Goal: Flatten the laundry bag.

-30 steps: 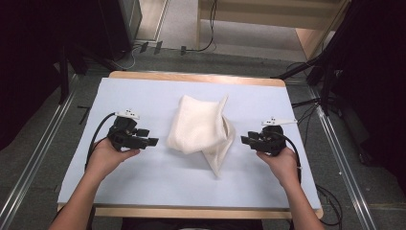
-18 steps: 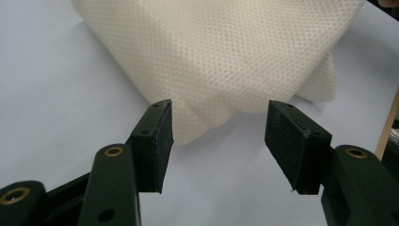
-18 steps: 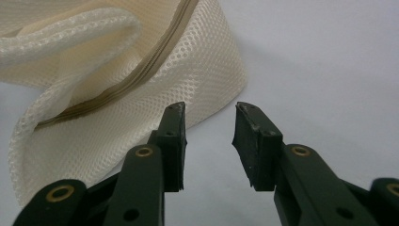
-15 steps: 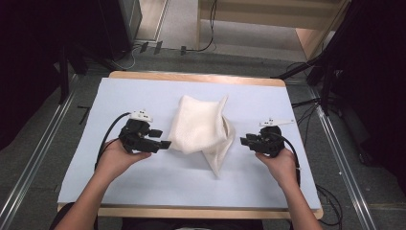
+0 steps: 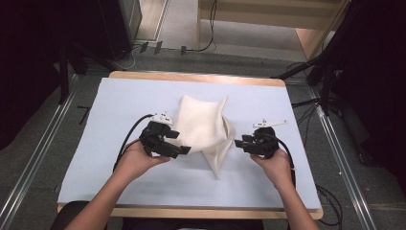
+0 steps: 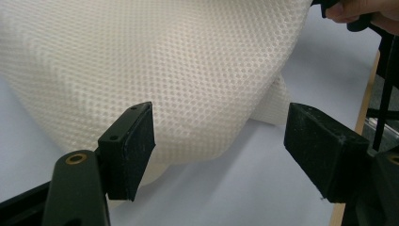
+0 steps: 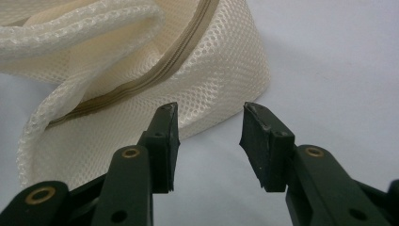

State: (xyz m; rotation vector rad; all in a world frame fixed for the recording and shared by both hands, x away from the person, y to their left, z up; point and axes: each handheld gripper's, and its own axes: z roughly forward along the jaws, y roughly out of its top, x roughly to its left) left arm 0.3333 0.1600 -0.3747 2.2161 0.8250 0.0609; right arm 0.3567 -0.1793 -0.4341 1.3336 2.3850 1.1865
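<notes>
A cream mesh bag (image 5: 201, 125) lies crumpled in the middle of the pale blue table cover (image 5: 124, 105). My left gripper (image 5: 184, 149) is at the bag's near left edge. Its jaws have just been opening and stand wide apart, with the bag's (image 6: 179, 70) rounded edge just beyond the left gripper (image 6: 219, 141) and nothing pressed. My right gripper (image 5: 238, 143) is close to the bag's right side. Its jaws have also just been opening, and the right gripper (image 7: 209, 136) is open just short of the bag's (image 7: 221, 70) mesh, beside the tan zipper (image 7: 155, 75).
A wooden table edge (image 5: 196, 77) runs along the back. Black cables (image 5: 143, 48) lie on the floor behind, and metal rails (image 5: 43, 143) flank the table. The person's other hand (image 6: 362, 9) shows at the top right of the left gripper view.
The left hand has moved right across the table, up to the bag's left edge. The right hand has stayed beside the bag's right side.
</notes>
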